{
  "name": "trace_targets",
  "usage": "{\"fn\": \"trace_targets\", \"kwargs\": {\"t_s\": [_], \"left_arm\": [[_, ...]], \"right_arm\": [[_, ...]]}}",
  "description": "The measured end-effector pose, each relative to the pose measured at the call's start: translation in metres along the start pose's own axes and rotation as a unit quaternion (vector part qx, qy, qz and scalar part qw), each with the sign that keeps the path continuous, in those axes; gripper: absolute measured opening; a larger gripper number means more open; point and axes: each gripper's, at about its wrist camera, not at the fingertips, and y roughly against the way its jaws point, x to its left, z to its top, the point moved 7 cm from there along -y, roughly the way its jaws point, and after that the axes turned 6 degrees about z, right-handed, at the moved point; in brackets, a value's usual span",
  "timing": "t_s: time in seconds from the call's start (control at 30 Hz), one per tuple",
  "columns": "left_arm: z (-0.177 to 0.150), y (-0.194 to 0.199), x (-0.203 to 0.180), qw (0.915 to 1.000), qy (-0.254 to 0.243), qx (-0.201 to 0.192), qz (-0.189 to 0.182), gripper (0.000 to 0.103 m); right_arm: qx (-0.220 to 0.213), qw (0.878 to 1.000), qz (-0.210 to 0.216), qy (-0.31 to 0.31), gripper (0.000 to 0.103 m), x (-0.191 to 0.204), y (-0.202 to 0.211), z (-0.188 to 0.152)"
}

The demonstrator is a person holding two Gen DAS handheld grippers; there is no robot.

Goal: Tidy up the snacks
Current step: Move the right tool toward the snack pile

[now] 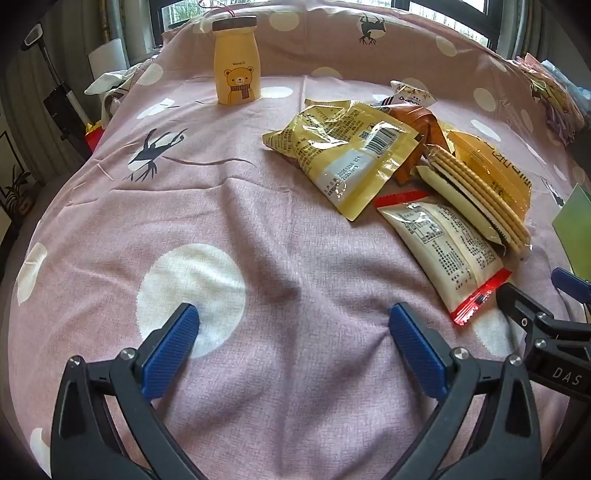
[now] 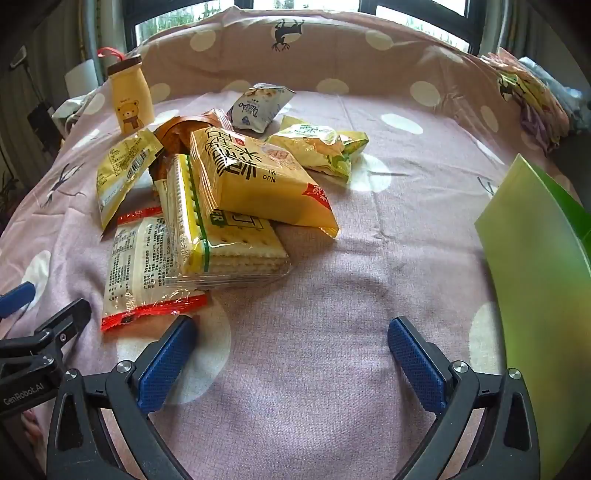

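Both tongs released, nothing between pads: left gripper and right gripper hover over pink sheet, near side of snack pile. Green folder right of pile; bear bottle beyond pile, upright.

Both tools agape (empty)

A pink polka-dot bedsheet covers the bed; daylight comes through dark-framed windows at the far side, and a grey curtain hangs far left.
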Motion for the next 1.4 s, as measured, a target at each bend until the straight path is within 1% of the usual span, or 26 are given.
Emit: {"fn": "trace_targets", "kwargs": {"t_s": [0.8, 0.97, 1.1, 1.23, 1.27, 1.3, 1.33, 1.4], "left_arm": [[0.000, 0.000, 0.000, 1.0000, 0.001, 0.000, -0.001, 0.103], [0.001, 0.000, -0.004, 1.0000, 0.000, 0.005, 0.001, 0.103], [0.002, -0.002, -0.003, 0.9998, 0.003, 0.017, 0.005, 0.103], [0.005, 0.002, 0.000, 0.9991, 0.008, 0.038, -0.018, 0.101], [0.006, 0.006, 0.002, 0.9989, 0.019, 0.034, -0.028, 0.100], [0.009, 0.011, 0.005, 0.9982, 0.035, 0.026, -0.041, 0.095], [0.014, 0.018, 0.007, 0.9969, 0.049, 0.018, -0.059, 0.093], [0.028, 0.035, 0.007, 0.9921, 0.074, -0.003, -0.101, 0.093]], "right_arm": [[-0.001, 1.000, 0.000, 0.000, 0.102, 0.000, 0.001, 0.000], [0.000, 1.000, 0.000, 0.000, 0.102, -0.001, 0.001, 0.000], [-0.001, 1.000, -0.001, -0.001, 0.102, 0.000, 0.002, 0.000], [0.011, 1.000, 0.011, -0.012, 0.102, -0.001, 0.004, -0.001], [0.013, 1.000, 0.020, -0.021, 0.102, -0.003, 0.008, -0.002], [0.014, 0.999, 0.032, -0.034, 0.102, -0.004, 0.013, -0.002], [0.012, 0.997, 0.050, -0.051, 0.102, -0.003, 0.021, -0.002], [-0.018, 0.994, 0.084, -0.070, 0.102, -0.002, 0.045, 0.006]]}}
